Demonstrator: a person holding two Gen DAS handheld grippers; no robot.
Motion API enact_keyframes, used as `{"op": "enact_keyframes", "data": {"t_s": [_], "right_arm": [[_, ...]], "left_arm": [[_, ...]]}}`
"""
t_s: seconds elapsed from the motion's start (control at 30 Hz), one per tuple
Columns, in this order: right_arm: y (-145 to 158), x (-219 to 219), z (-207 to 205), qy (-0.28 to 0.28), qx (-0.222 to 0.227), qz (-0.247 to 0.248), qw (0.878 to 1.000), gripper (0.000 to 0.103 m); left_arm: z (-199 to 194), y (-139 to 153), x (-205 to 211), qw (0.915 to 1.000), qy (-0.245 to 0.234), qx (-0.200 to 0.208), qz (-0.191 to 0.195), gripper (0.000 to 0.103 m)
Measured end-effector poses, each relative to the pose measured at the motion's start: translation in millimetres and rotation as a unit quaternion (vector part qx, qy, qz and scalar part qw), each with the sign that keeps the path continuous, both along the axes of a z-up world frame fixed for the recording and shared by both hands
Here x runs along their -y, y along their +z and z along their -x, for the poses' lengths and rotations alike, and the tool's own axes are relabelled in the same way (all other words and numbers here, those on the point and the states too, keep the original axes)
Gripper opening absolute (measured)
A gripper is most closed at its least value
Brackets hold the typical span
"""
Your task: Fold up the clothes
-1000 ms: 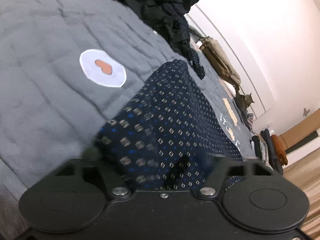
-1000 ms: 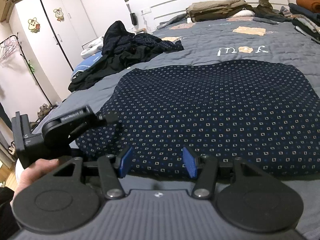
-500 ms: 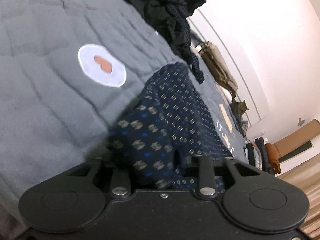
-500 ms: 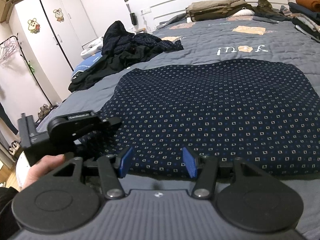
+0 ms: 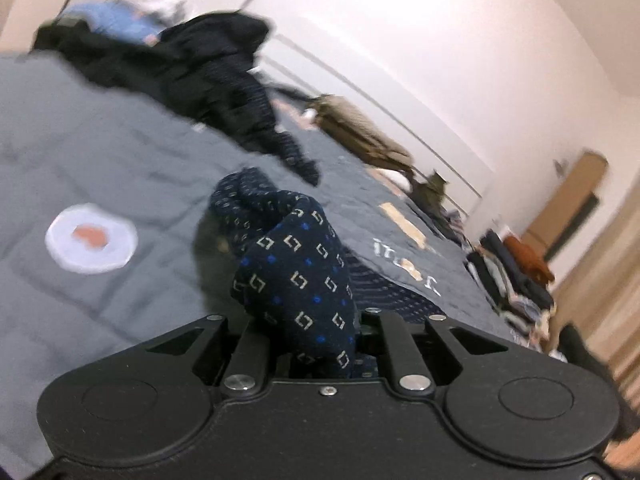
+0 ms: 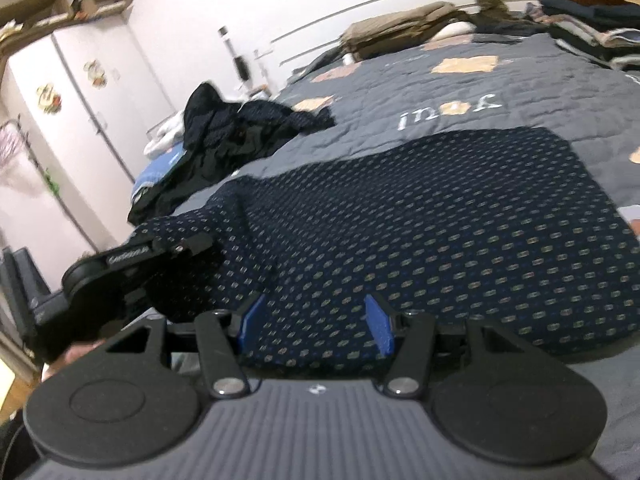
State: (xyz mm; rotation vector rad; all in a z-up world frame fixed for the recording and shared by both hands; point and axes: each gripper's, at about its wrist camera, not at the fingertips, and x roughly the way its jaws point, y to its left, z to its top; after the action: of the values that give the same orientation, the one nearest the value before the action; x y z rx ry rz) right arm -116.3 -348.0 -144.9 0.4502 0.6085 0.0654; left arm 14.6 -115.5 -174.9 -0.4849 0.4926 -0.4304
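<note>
Since a second ago the left gripper has gathered the near-left corner of the navy patterned garment spread on the grey bed; its jaws are closing on the cloth and lifting it, starting a fold. The right gripper waits at the near hem, jaws apart and empty. Bunched cloth hides the left pads, and motion blur smears both views.

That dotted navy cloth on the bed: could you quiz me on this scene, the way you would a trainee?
1. True or false: the left gripper has a bunched corner of the dotted navy cloth between its fingers.
2. What colour are the right gripper fingers?
3. Where does the pile of dark clothes lie? A) on the dotted cloth B) apart from it on the grey quilt C) on the floor

Key: 1 true; 2 blue; 3 B
</note>
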Motion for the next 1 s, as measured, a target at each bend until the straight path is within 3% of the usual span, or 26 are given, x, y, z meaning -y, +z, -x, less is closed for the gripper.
{"op": "enact_keyframes", "data": {"t_s": [0.17,0.33,0.47,0.6,0.67,0.77,0.83,1.0], "right_arm": [[4.2,26.5,10.1,-0.037,0.009,-0.019,0.999,0.054],[5.4,53.8,19.6,-0.069,0.016,-0.035,0.997,0.054],[2.6,73.1,26.8,-0.095,0.016,-0.049,0.994,0.054],[-3.1,91.8,32.0,-0.113,0.013,-0.070,0.991,0.054],[-6.7,100.6,33.9,-0.118,0.009,-0.084,0.989,0.054],[-14.0,109.7,34.1,-0.117,0.002,-0.111,0.987,0.054],[-18.4,114.0,33.2,-0.114,0.000,-0.143,0.983,0.054],[-23.2,121.7,31.4,-0.104,0.002,-0.204,0.973,0.054]], "left_arm": [[1.8,13.1,38.0,0.9975,-0.044,0.036,-0.043,0.013],[8.3,19.0,90.1,0.9852,-0.111,0.082,-0.102,0.013],[21.7,11.1,133.9,0.9647,-0.173,0.115,-0.161,0.013],[39.3,-11.7,173.5,0.9287,-0.241,0.128,-0.251,0.013],[47.3,-24.1,187.9,0.9105,-0.268,0.125,-0.288,0.021],[57.6,-28.4,188.8,0.8998,-0.289,0.132,-0.299,0.039],[62.5,-22.6,185.6,0.8982,-0.304,0.128,-0.290,0.054],[72.9,-2.5,158.4,0.9015,-0.301,0.143,-0.277,0.070]]}}
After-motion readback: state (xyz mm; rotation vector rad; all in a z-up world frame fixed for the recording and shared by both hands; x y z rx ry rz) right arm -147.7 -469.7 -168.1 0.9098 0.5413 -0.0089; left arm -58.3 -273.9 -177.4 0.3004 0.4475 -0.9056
